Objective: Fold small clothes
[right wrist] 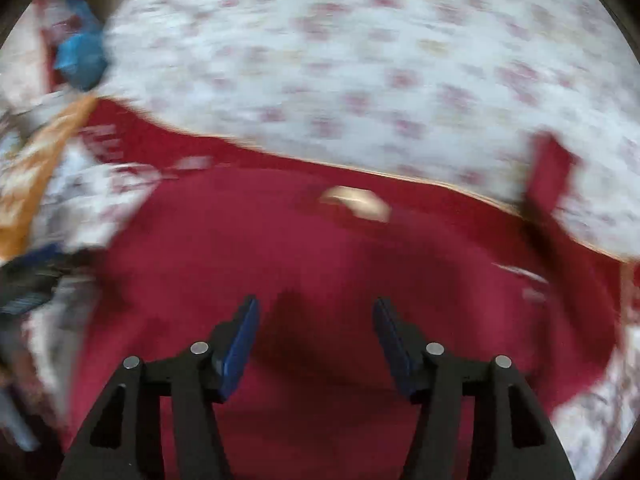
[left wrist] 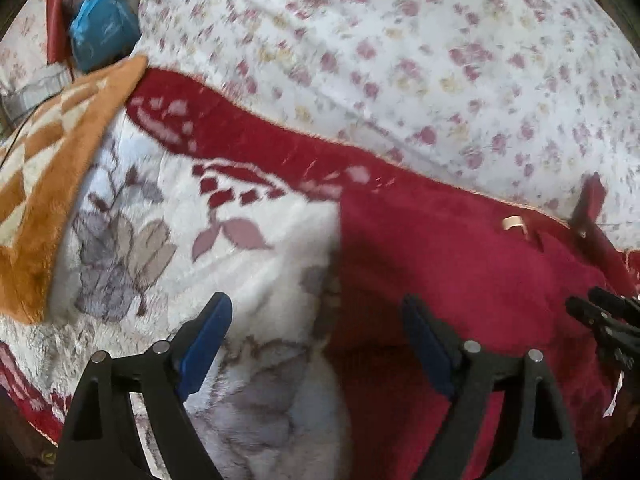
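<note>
A: Which way did the red garment (left wrist: 460, 280) run?

B: Its long axis ran from near-left to far-right on the plush blanket (left wrist: 160, 240), the tan neck label (left wrist: 514, 222) toward the floral sheet (left wrist: 400, 60).

A: Its look?

B: Plain dark red, soft, lying flat; the right view was blurred.

A: The fingers?

B: The left gripper (left wrist: 316, 348) stood wide apart, holding nothing. The right gripper (right wrist: 316, 340) was apart too, nothing between.

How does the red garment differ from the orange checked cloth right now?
The red garment is plain red, while the orange checked cloth carries an orange-and-cream pattern. The red garment lies spread out flat in front of both grippers, while the orange checked cloth sits off at the left edge. Both rest on the plush floral blanket.
</note>
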### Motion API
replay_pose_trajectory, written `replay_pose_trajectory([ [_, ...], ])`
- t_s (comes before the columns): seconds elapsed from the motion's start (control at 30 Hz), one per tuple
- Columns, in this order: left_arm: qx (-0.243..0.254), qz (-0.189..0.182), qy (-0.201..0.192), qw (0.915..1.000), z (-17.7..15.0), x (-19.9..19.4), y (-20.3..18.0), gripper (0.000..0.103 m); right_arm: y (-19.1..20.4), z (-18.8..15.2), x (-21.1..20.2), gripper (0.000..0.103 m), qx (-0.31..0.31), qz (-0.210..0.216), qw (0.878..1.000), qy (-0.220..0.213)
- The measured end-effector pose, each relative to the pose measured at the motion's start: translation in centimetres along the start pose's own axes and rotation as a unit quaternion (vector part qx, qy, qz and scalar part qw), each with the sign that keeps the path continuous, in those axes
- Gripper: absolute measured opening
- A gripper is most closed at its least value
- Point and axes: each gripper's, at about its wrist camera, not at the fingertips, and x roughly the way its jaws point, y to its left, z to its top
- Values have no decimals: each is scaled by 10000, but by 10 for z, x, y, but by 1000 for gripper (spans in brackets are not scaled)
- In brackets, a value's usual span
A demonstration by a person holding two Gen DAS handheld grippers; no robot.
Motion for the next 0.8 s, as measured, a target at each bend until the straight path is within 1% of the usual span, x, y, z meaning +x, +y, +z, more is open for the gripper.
replay_pose_trajectory([
  [0.03, 50, -28, -25, 10000, 1, 0, -5, 86, -20, -4, 8, 64, 237, -233, 9994, 92],
  [0.07, 117, -74, -31, 9999, 2, 1, -14, 86, -31, -5, 14, 64, 376, -346, 9985, 214],
  [0.1, 167, -83, -12, 9998, 2, 3, -19, 86, -44, -8, 21, 64, 511, -366, 9973, 382],
  [0.17, 294, -86, 42, 9995, 2, 6, -31, 86, -59, -10, 13, 64, 702, -65, 9970, 312],
  [0.3, 423, 0, 50, 9991, 2, 13, -47, 86, -67, -7, -5, 64, 644, -185, 9977, 77],
  [0.4, 426, 37, 56, 9991, 3, 19, -54, 86, -71, -10, 8, 65, 577, -335, 9975, 242],
  [0.43, 467, 80, 77, 9988, 2, 22, -56, 86, -73, -12, 18, 68, 525, -360, 9974, 349],
  [0.47, 506, 115, 99, 9986, 2, 25, -58, 86, -75, -15, 20, 70, 511, -382, 9975, 297],
  [0.53, 574, 183, 156, 9981, 0, 30, -61, 86, -80, -14, 15, 71, 558, -244, 9976, 324],
  [0.57, 598, 202, 194, 9978, -1, 32, -62, 86, -84, -13, 7, 71, 594, -43, 9977, 316],
  [0.63, 610, 195, 251, 9976, -2, 35, -62, 86, -90, -10, -7, 71, 720, 202, 9971, 121],
  [0.7, 555, 145, 254, 9980, -2, 33, -61, 86, -109, -5, -31, 71, 833, 61, 9962, -261],
  [0.77, 480, 53, 256, 9985, -1, 30, -58, 86, -127, -3, -48, 77, 881, -156, 9942, -595],
  [0.8, 444, 4, 247, 9987, -1, 28, -57, 86, -135, -1, -52, 83, 882, -297, 9932, -701],
])
